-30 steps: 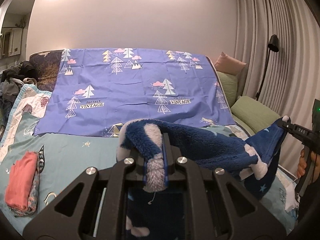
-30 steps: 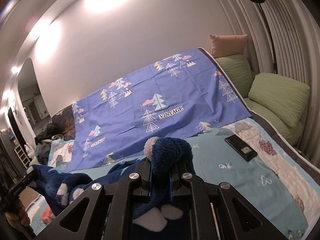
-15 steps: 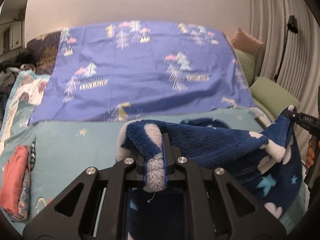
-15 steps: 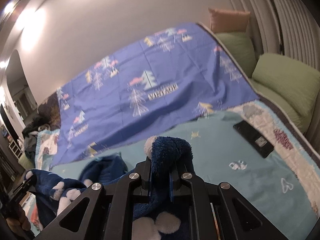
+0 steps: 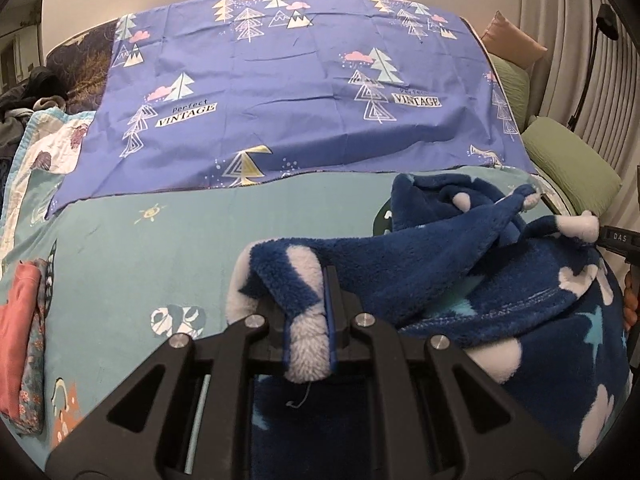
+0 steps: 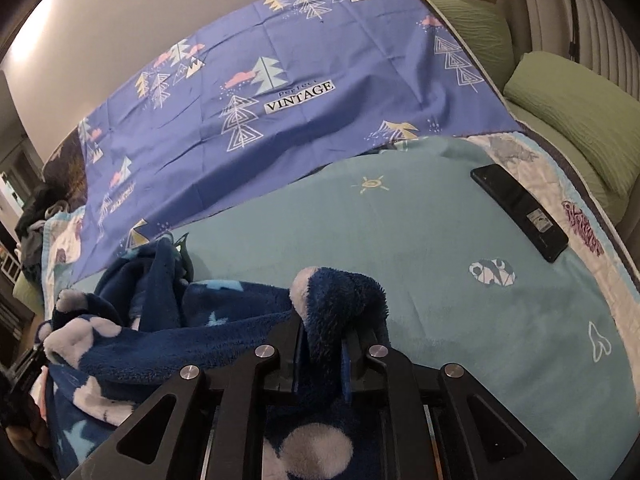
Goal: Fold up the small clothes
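A dark blue fleece garment point(image 5: 460, 264) with white clouds and light blue stars hangs stretched between my two grippers over the light blue bedspread point(image 5: 168, 248). My left gripper point(image 5: 308, 320) is shut on one bunched edge of it. My right gripper point(image 6: 324, 340) is shut on the other edge; it also shows at the right edge of the left wrist view point(image 5: 618, 236). The garment point(image 6: 168, 340) sags between them, and its far part rests crumpled on the bed point(image 6: 420, 232).
A pink folded garment point(image 5: 18, 340) on a floral one lies at the bed's left edge. A black phone point(image 6: 520, 212) lies on the right side. A purple tree-print sheet point(image 5: 288, 100) covers the far half. Green pillows point(image 6: 580, 120) line the right.
Both grippers have tilted down and moved lower toward the bed. The garment has dropped with them, and its far part now rests on the bedspread.
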### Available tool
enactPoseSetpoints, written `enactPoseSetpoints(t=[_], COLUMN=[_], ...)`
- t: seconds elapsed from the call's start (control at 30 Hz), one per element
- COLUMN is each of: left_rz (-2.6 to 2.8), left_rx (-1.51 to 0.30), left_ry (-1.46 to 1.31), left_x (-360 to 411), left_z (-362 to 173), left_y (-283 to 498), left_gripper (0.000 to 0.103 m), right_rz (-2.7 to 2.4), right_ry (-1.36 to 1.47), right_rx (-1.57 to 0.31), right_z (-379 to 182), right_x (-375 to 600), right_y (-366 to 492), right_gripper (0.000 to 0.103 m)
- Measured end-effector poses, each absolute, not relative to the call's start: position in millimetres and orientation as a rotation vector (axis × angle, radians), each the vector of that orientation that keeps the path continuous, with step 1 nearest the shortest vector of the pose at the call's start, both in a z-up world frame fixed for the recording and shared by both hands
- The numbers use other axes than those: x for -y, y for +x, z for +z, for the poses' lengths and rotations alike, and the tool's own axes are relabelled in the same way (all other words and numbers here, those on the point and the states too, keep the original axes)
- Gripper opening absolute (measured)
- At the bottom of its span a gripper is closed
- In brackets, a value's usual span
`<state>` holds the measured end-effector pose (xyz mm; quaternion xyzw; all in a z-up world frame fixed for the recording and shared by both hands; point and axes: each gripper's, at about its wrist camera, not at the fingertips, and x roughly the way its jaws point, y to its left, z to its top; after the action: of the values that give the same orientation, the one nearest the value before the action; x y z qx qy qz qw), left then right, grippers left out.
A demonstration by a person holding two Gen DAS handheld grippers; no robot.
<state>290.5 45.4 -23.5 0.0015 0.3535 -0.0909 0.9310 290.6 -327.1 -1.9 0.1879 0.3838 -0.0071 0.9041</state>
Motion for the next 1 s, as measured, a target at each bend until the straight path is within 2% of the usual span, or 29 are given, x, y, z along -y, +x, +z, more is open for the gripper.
enactPoseSetpoints(t=[0.03, 0.07, 0.1, 0.17, 0.2, 0.37, 0.43, 0.5, 0.57, 0.83, 1.0], left_rz=[-0.197, -0.216, -0.229, -0.238, -0.243, -0.343, -0.416, -0.452, -0.461, -0.398, -0.158], left_rx=[-0.722, -0.718, -0.712, -0.677, -0.655, -0.599, -0.634, -0.670, -0.725, -0.797, -0.728], left_ry=[-0.010, -0.037, -0.059, -0.094, -0.098, -0.104, -0.067, 0.008, 0.090, 0.166, 0.022], left_x=[-48, -52, -56, -64, -67, -71, -57, -36, -14, 24, -9], left_z=[-21, -15, -10, 5, 12, 36, 33, 25, 12, -12, -9], left_y=[290, 286, 282, 269, 261, 225, 217, 215, 219, 289, 340], left_gripper=[0.017, 0.020, 0.027, 0.042, 0.044, 0.044, 0.044, 0.044, 0.044, 0.044, 0.044], right_rz=[-0.004, 0.003, 0.004, 0.016, 0.022, 0.117, 0.179, 0.207, 0.208, 0.188, 0.057], right_ry=[0.408, 0.433, 0.449, 0.475, 0.468, 0.309, 0.253, 0.191, 0.125, 0.137, 0.285], right_rx=[-0.784, -0.767, -0.753, -0.697, -0.678, -0.706, -0.770, -0.839, -0.892, -0.851, -0.837], right_z=[4, 10, 15, 32, 39, 55, 48, 37, 24, 18, 12], right_x=[330, 333, 336, 341, 341, 307, 283, 259, 234, 219, 248], right_y=[285, 277, 272, 251, 243, 212, 214, 221, 233, 303, 342], right_gripper=[0.020, 0.028, 0.040, 0.054, 0.054, 0.053, 0.043, 0.027, 0.023, 0.022, 0.023])
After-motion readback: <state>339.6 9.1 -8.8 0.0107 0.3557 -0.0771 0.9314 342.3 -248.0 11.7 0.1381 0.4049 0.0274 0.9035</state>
